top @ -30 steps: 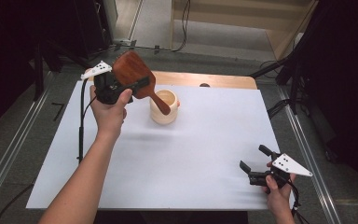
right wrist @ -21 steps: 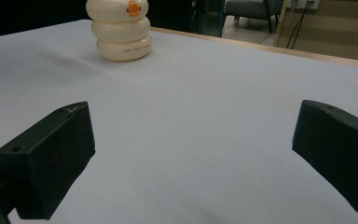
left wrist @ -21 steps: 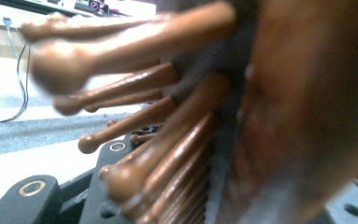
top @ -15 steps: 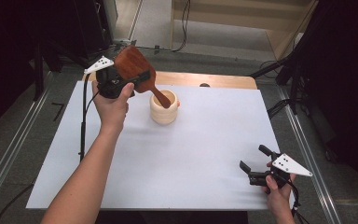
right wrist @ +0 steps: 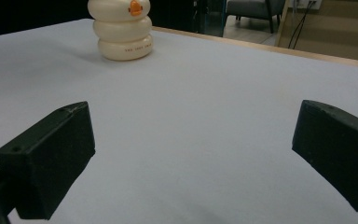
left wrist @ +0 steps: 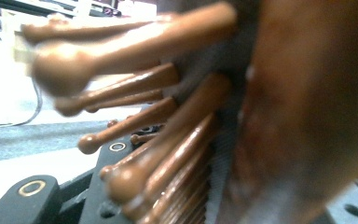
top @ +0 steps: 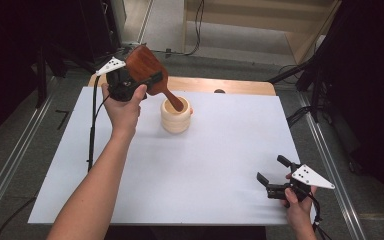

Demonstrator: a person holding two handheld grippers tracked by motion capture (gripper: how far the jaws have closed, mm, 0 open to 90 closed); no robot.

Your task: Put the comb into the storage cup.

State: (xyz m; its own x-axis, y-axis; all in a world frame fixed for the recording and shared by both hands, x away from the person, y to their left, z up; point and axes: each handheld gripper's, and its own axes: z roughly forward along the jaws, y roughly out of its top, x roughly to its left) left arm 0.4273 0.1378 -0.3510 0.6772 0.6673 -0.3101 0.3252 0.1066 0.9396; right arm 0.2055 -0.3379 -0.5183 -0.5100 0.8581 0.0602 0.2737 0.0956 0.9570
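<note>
Hairbrush (top: 147, 70) is the thing in play here: a reddish-brown wooden paddle brush, clamped by its head in the left gripper (top: 145, 86) up at the far left part of the table (top: 220, 165). So the jaws are clenched right on the brush head, and the person's left hand (top: 124, 107) wraps the gripper body from below. The brush is tilted, with its head up against the gripper and its handle slanting down to the right, and the handle's tip sits in the mouth of the cream holder (top: 176, 116), a ribbed, stacked-ring sort of cup standing upright on the white table top. Can't tell from above how deep the tip goes or whether it touches the inside.

From the left gripper view it's all super close: the brush's wooden pins (left wrist: 158, 140) with rounded tips fan out across the shot, pretty blurry, with the black jaw parts under them.

Right gripper (top: 276, 176) is way off at the near right corner, well apart from brush and holder, jaws spread wide with nothing between them. Its own view looks across the bare table at the holder (right wrist: 122, 32), which has a small orange mark on its side.
</note>
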